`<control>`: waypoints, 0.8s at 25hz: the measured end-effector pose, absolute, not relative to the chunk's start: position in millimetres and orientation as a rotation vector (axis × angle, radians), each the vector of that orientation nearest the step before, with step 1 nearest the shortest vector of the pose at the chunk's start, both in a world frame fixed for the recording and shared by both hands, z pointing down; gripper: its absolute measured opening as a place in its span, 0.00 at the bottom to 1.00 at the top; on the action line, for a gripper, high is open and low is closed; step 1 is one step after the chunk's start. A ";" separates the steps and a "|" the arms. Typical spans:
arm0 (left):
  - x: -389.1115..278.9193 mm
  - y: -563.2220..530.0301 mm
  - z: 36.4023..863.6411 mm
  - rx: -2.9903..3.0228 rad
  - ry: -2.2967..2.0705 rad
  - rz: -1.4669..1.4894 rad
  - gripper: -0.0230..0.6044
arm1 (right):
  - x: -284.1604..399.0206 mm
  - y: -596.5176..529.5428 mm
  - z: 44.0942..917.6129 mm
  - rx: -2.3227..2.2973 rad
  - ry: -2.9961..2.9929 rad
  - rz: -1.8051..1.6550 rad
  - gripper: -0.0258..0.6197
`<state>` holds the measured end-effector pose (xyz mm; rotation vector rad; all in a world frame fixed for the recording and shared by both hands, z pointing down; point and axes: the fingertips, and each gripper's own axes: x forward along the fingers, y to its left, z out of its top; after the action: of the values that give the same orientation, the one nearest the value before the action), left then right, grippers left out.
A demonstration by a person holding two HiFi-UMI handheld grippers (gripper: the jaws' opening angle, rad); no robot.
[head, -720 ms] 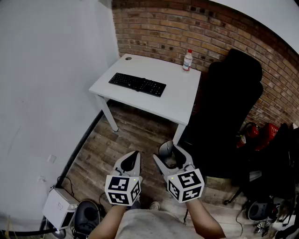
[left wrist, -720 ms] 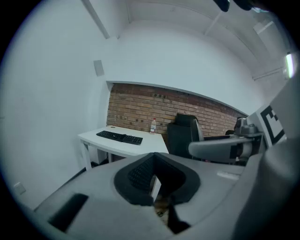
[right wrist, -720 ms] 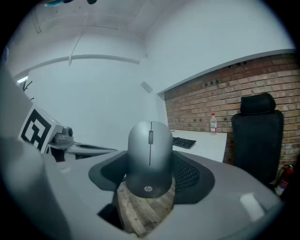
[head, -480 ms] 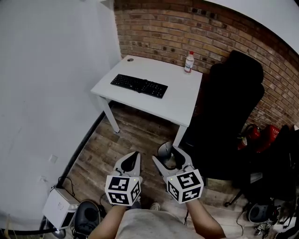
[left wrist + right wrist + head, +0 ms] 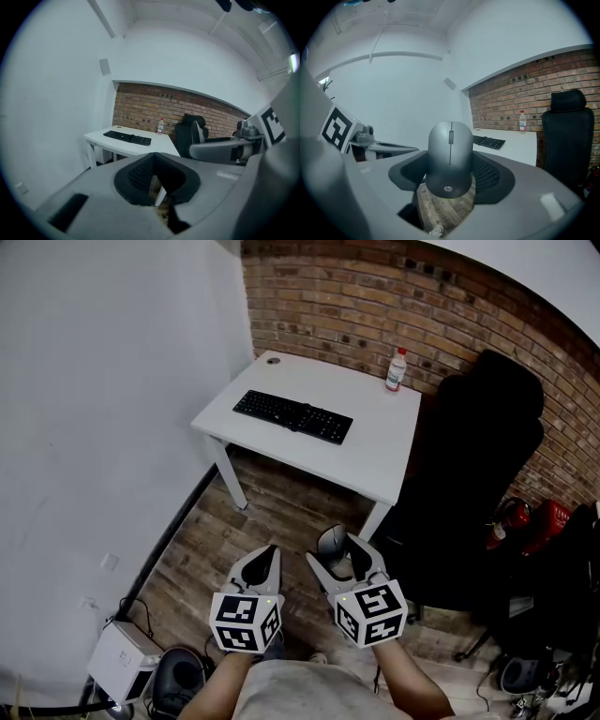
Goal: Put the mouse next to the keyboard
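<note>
A grey mouse point(image 5: 331, 542) is held upright in my right gripper point(image 5: 337, 550), whose jaws are shut on its two sides; in the right gripper view the mouse point(image 5: 450, 157) fills the gap between the pads. My left gripper point(image 5: 265, 559) hangs beside it, shut and empty. Both are low over the wooden floor, well short of the white table point(image 5: 377, 457). A black keyboard point(image 5: 292, 416) lies on the left half of that table; it also shows far off as the keyboard point(image 5: 489, 141) and the keyboard point(image 5: 127, 137).
A plastic bottle point(image 5: 397, 369) stands at the table's back right corner by the brick wall. A black office chair point(image 5: 478, 474) is right of the table. A white box point(image 5: 122, 658) sits on the floor at the left wall. Red items point(image 5: 551, 517) lie at the right.
The view has shifted, so the table and chair sit a little further right in the picture. Both grippers stay in place, the mouse still in the right one.
</note>
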<state>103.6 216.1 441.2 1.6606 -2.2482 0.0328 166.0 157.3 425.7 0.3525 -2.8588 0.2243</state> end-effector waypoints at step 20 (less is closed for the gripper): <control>-106.9 149.5 448.4 1.769 -2.108 -0.012 0.03 | -40.7 102.2 428.0 0.502 -2.785 0.226 0.50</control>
<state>-106.9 149.5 448.4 1.7686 -2.1081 -0.0120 -40.7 102.2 428.0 0.5020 -2.7851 0.2263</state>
